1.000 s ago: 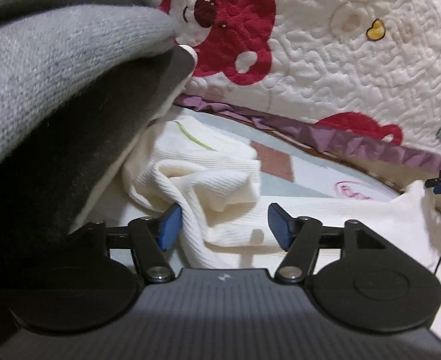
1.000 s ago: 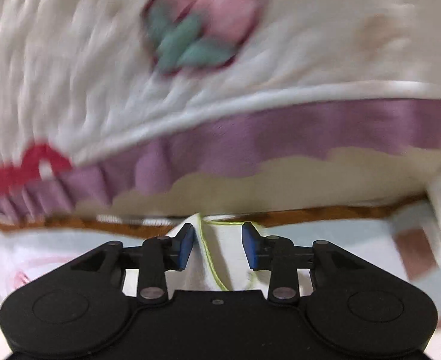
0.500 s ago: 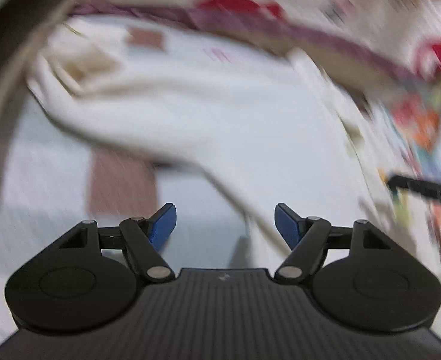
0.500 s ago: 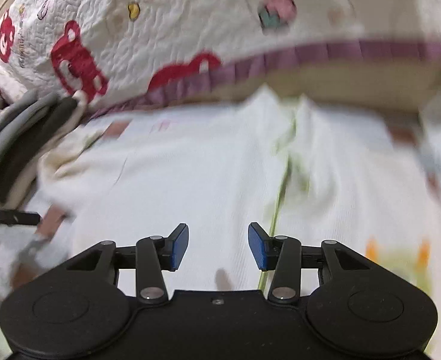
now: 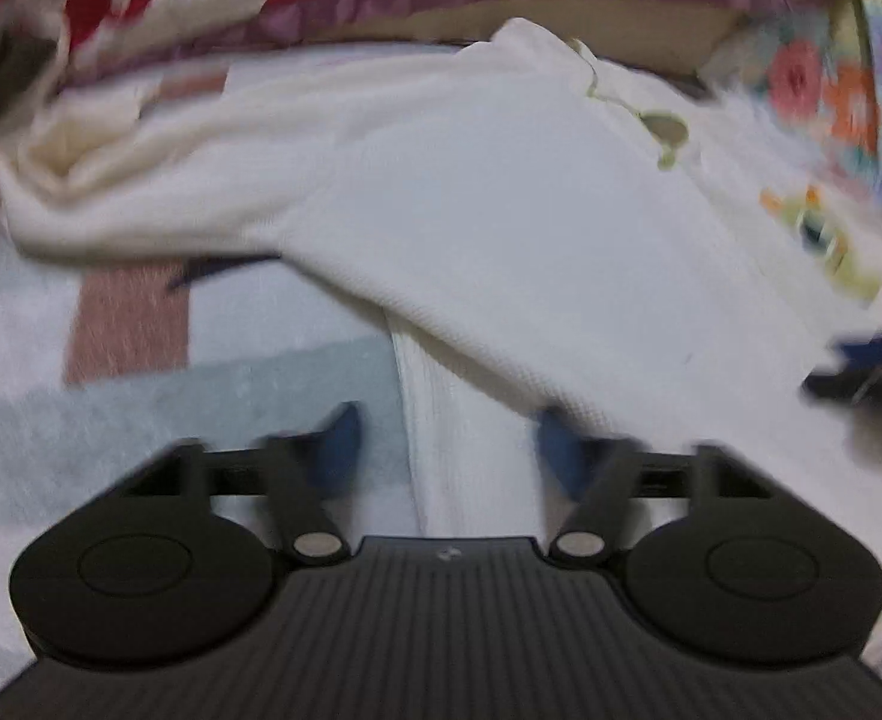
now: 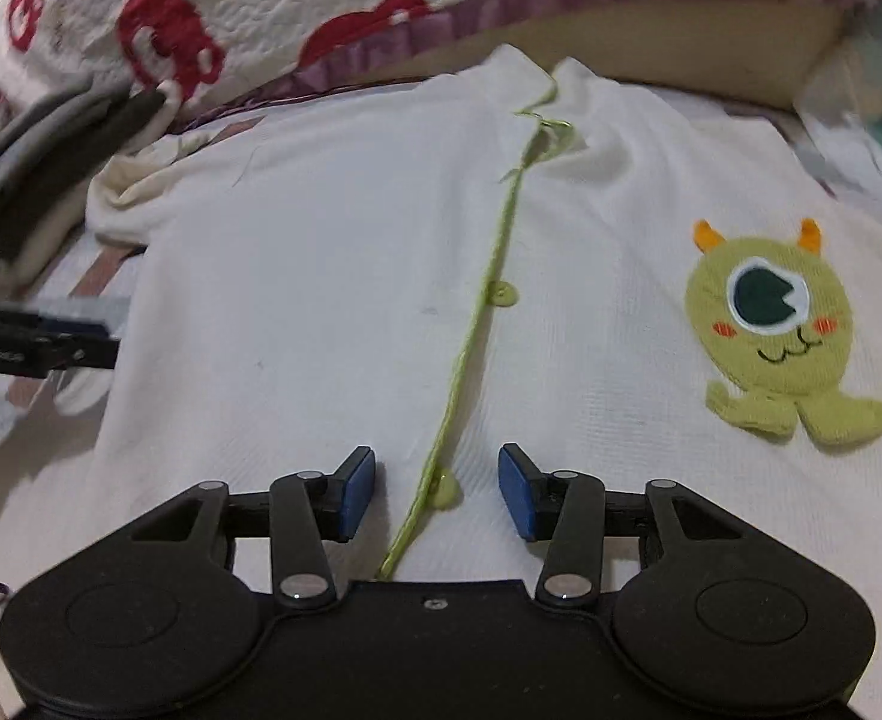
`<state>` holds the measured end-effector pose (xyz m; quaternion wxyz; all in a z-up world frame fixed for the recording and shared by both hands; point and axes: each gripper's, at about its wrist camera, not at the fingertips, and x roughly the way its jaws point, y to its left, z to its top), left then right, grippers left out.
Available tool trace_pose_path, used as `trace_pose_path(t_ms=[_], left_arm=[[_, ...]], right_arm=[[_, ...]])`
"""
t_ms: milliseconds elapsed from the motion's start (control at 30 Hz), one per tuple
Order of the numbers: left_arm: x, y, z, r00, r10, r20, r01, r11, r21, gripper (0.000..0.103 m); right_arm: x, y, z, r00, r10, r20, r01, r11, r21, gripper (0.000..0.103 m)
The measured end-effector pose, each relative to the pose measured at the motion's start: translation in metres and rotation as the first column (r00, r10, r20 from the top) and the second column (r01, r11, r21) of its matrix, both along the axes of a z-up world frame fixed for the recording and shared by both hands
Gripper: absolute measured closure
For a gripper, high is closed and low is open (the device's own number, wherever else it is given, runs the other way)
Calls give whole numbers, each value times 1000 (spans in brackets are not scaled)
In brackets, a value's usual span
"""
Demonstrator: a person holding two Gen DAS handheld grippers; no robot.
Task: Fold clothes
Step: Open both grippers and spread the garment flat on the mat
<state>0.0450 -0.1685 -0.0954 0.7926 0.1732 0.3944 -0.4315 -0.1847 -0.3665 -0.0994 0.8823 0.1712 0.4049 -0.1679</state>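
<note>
Lying flat on the bed, front side up, a white cardigan (image 6: 333, 276) fills most of the right wrist view; its green-edged placket (image 6: 471, 324) runs from the collar down toward the camera, with small green buttons (image 6: 504, 294) along it. A green one-eyed monster patch (image 6: 771, 330) with orange horns sits on the chest panel to the right of the placket. The right gripper (image 6: 436, 489) hovers over the lower placket, its blue fingers (image 6: 357, 495) spread moderately wide on either side of the green edge, having just been opening; nothing is pinched between them, and the pads do not press on the cloth. The left gripper (image 5: 444, 447) is seen blurred in the left wrist view, at the cardigan's side edge where a white ribbed fold runs between its fingers (image 5: 342, 438); the jaws have just been closing, but the blur hides whether the pads already press the fabric, so cannot tell if it is gripped. One sleeve (image 5: 141, 180) lies bunched toward the left. Beneath the garment, a pale bedsheet (image 5: 141, 384) with brownish and grey-blue blocks shows. Behind, a quilted blanket (image 6: 159, 36) with red bear prints and a purple border lies heaped along the far side. Grey folded clothes (image 6: 39, 156) are stacked at the left of the right wrist view.
</note>
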Motion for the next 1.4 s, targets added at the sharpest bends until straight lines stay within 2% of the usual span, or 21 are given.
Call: trace_pose_path(t_ms=[33,100,200,267,333,367,400,433,533,600,633,667,833,867,933,1000,1033,1133,1200,1333,1400], left_arm=[[-5,2,6,999,6,48,-7,1000,19,102],[-12,11,21,992,34,125,-38,999,31,102],[-3,56,41,978,208,10,-207,976,-65,101],[1,68,29,958,283,-39,-284,959,-20,103],[3,67,14,947,323,-2,-321,943,88,103],[5,67,10,943,334,-2,-331,936,116,103],[9,68,10,939,342,-43,-336,936,101,103],[11,68,12,936,344,-70,-338,938,81,103],[9,70,21,940,326,-97,-328,945,-2,101],[5,67,26,948,302,-98,-307,951,-44,92],[2,65,27,954,286,-93,-293,954,-63,81],[-2,61,28,960,270,-77,-275,958,-77,72],[-16,47,40,982,185,36,-180,978,-102,57],[-14,48,43,982,183,39,-178,979,-103,55],[-4,53,43,976,215,28,-214,976,-36,46],[10,69,40,955,297,21,-297,954,25,47],[17,80,40,944,331,1,-331,943,18,47],[33,107,45,919,363,-154,-378,922,-78,47],[31,106,48,921,341,-186,-366,923,-119,47],[18,90,51,936,281,-212,-320,929,-184,38],[10,81,49,937,249,-246,-303,929,-212,38]], right_arm=[[-1,-1,0,1000,-1,3,1,1000,0,49],[-3,-3,0,1000,-1,2,1,1000,-5,49],[-6,-3,0,1000,-12,10,12,1000,5,48],[-8,-4,-3,999,-26,27,26,1000,17,46],[-5,-5,-4,999,-36,28,36,999,13,46],[-2,-6,-3,999,-41,20,40,999,13,46],[0,-7,0,998,-55,14,55,998,18,46],[2,-8,3,997,-71,9,71,997,24,47],[2,-5,24,989,-111,96,102,991,89,46],[5,-1,39,979,-115,171,89,984,153,46],[10,5,45,976,-102,193,70,984,164,46],[16,10,52,974,-85,212,49,984,170,46],[45,50,78,969,12,247,-62,979,195,46],[50,58,84,971,37,238,-78,983,167,46],[57,82,102,975,52,215,-53,999,-1,46],[65,107,121,980,113,165,-81,978,-190,46],[66,115,130,977,142,158,-103,967,-231,46],[55,120,151,973,169,158,-142,975,-171,46],[37,123,156,953,274,127,-238,941,-242,44],[5,133,143,959,285,8,-247,843,-478,41],[-4,126,133,963,266,-28,-250,854,-456,41]])
